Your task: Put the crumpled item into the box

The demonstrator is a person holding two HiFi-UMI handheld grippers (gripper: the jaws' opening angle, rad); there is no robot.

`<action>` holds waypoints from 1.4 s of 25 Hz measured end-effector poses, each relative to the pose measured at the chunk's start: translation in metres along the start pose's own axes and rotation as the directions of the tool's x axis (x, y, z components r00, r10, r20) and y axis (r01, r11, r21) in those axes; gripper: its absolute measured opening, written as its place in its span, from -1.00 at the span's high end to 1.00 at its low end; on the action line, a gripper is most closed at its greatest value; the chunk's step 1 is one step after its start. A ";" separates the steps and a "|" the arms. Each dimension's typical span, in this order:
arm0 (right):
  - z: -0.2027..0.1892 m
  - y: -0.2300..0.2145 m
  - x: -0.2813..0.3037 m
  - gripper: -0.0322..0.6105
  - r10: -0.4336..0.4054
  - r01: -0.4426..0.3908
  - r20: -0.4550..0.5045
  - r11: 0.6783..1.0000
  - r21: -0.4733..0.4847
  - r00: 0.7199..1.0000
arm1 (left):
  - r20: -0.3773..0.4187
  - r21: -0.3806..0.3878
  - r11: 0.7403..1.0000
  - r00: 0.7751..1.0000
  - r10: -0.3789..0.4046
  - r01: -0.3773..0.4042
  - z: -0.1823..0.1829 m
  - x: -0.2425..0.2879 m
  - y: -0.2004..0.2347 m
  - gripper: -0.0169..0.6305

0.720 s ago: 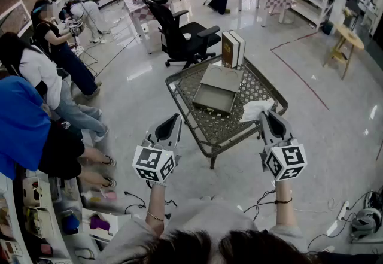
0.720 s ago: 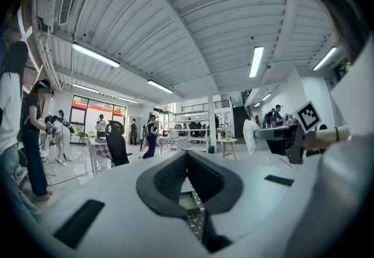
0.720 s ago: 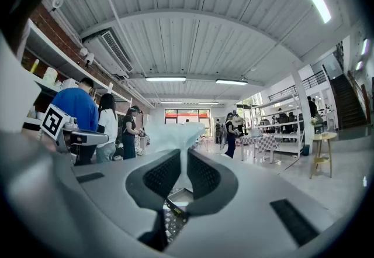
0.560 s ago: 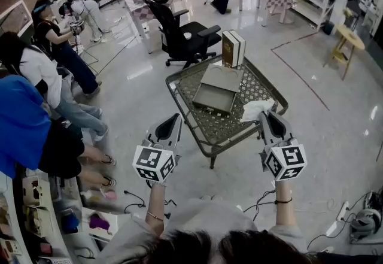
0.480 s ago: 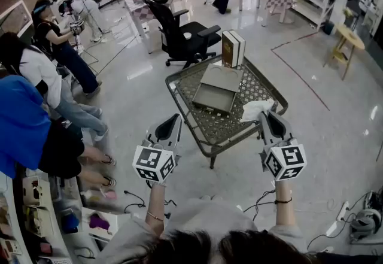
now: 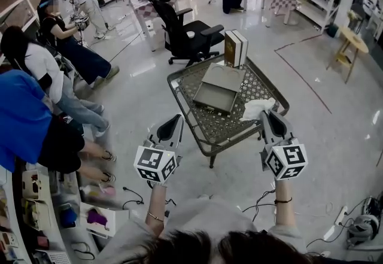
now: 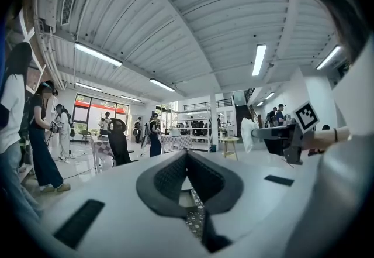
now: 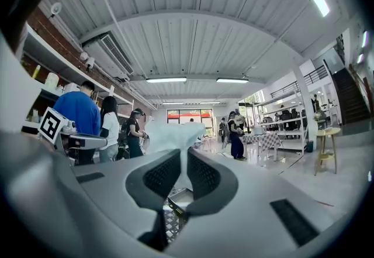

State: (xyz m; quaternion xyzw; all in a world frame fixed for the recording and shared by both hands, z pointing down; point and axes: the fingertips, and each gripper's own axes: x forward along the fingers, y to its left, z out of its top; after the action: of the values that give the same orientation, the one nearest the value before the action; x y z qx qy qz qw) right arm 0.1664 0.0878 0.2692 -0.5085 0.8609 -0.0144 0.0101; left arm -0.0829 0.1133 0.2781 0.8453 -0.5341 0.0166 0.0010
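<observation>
A crumpled white tissue (image 6: 256,108) is pinched in my right gripper (image 6: 267,115), which is shut on it and held level just off the near right corner of the mesh table (image 6: 263,90). In the right gripper view the tissue (image 8: 173,133) sticks up between the pads, and the open grey box (image 8: 180,198) shows below them. The box (image 6: 213,99) lies open on the table with its lid (image 6: 222,77) behind it. My left gripper (image 6: 176,119) is shut and empty, in front of the table's near left edge; its jaws (image 7: 186,155) meet at the tip.
Two upright books (image 6: 235,47) stand at the table's far edge. A black office chair (image 6: 182,32) is behind the table. Several people sit and stand at the left (image 6: 36,107). Cables lie on the floor near my feet.
Both grippers keep their places and the tissue stays pinched. The head view has shifted slightly, and the people at the left have moved a little.
</observation>
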 end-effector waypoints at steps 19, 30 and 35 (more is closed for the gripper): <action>-0.016 0.000 0.078 0.73 0.080 -0.078 -0.052 0.996 0.039 0.995 | -0.047 -0.037 0.999 0.999 0.007 -0.009 -0.021 0.046 0.050 0.90; -0.033 -0.005 0.138 0.73 0.039 -0.033 -0.083 0.997 0.069 0.996 | -0.066 -0.051 0.996 0.994 -0.082 0.079 -0.034 0.102 0.092 0.90; -0.044 -0.004 0.157 0.73 0.030 -0.020 -0.088 0.994 0.109 0.996 | -0.078 -0.056 0.991 0.989 -0.128 0.124 -0.044 0.121 0.097 0.90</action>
State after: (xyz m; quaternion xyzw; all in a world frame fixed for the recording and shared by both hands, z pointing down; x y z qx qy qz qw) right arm 0.0928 -0.0506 0.3129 -0.4952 0.8648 -0.0834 -0.0008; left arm -0.1201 -0.0370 0.3237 0.8756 -0.4795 0.0375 0.0453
